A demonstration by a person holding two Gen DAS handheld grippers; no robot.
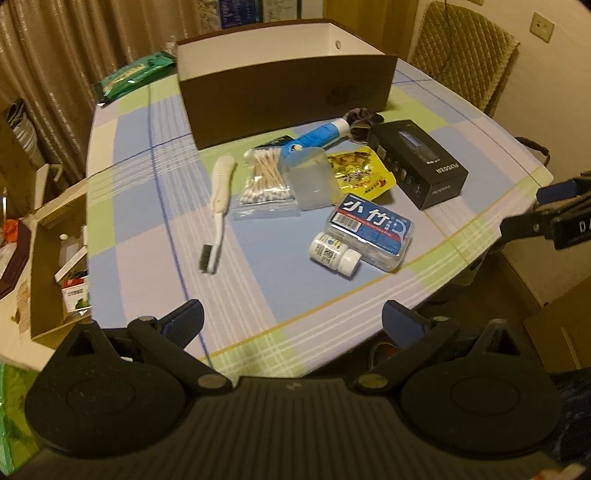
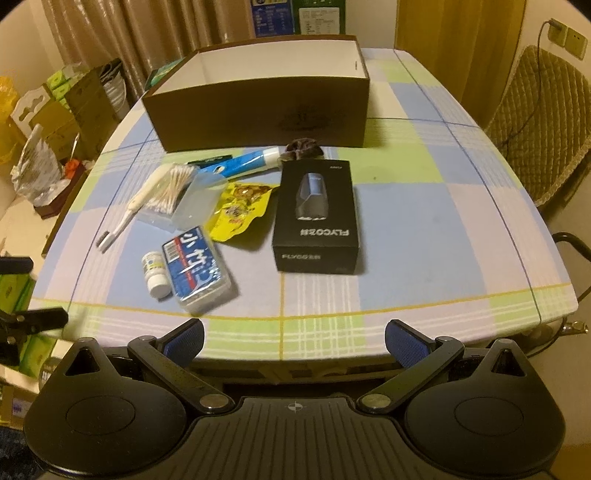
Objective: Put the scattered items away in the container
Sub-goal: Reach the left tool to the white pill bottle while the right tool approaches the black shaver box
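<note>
A brown cardboard box (image 2: 258, 110) with a white inside stood open at the far side of the table, and before it lay the scatter: a matt black carton (image 2: 317, 218), a crinkled yellow foil packet (image 2: 236, 214), a blue tube (image 2: 251, 161), a dark scrunchie (image 2: 301, 147), a clear pack of cotton swabs (image 2: 170, 195), a frosted plastic case (image 2: 195, 201), a white brush (image 2: 125, 218), a floss-pick box (image 2: 197, 277) and a small white bottle (image 2: 155, 273) touching it. The left gripper (image 1: 291, 321) and right gripper (image 2: 293, 338) hung over the near edge, fingers spread wide and holding nothing. A blue, green and lilac checked cloth (image 2: 424, 229) covered the table, with curtains (image 2: 147, 33) behind and a quilted chair (image 2: 539, 118) to the right.
</note>
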